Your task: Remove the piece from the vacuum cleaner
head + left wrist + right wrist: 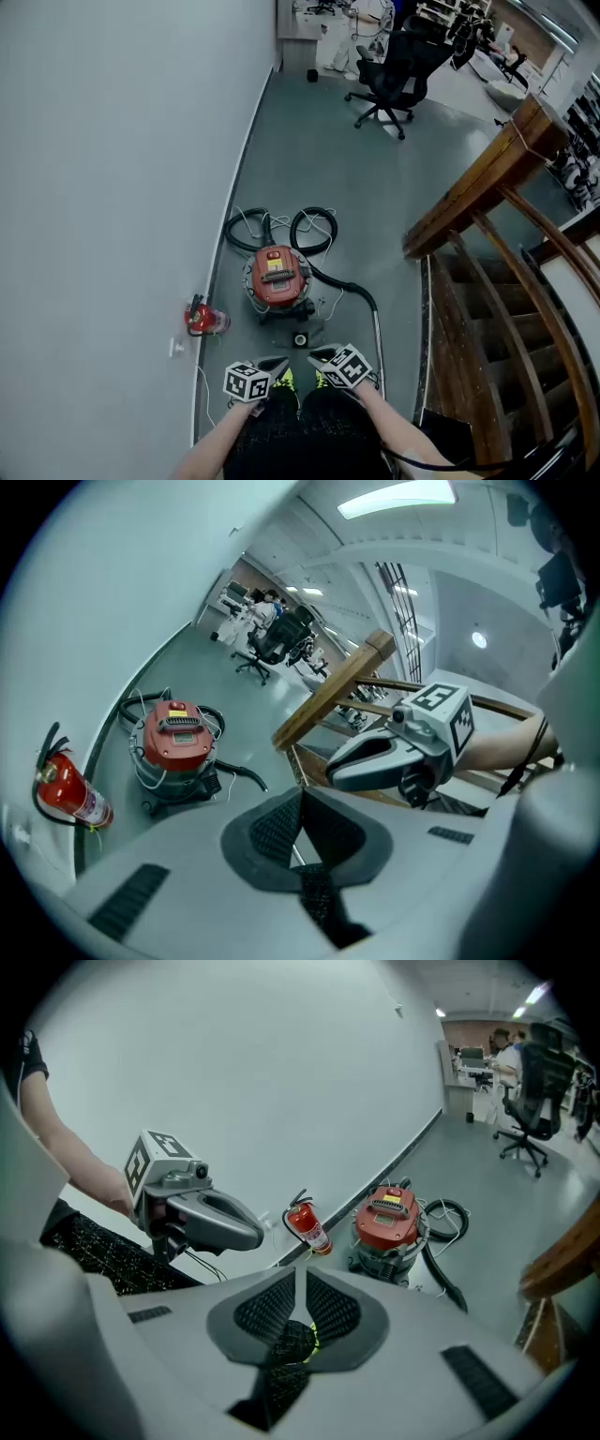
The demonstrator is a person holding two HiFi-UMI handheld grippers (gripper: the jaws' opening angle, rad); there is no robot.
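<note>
Red vacuum cleaner (277,277): stands on the grey floor (309,150), ahead of and below both grippers and well apart from them, with its lid facing up.
Black hose (314,225): coils on the floor on the far side of the cleaner, then curves round the cleaner's right side to a metal tube (378,342).
Metal tube: lies on the floor just right of the right gripper, seen from the head view.
Small dark part (301,339): sits on the floor between the cleaner and the two grippers, untouched; what it is cannot be made out.
Left gripper (301,797): clenched, jaw tips pressed together with nothing between them, held in the air close beside the right gripper.
Right gripper (302,1274): jaws a thin slit apart, gripping nothing.
Fire extinguisher (202,319): lies at the foot of the pale wall (112,187), ahead and to the left of the left gripper.
Wooden stair rail (487,173): rises off to the right of the right gripper.
Office chair (394,70): far beyond the cleaner.
</note>
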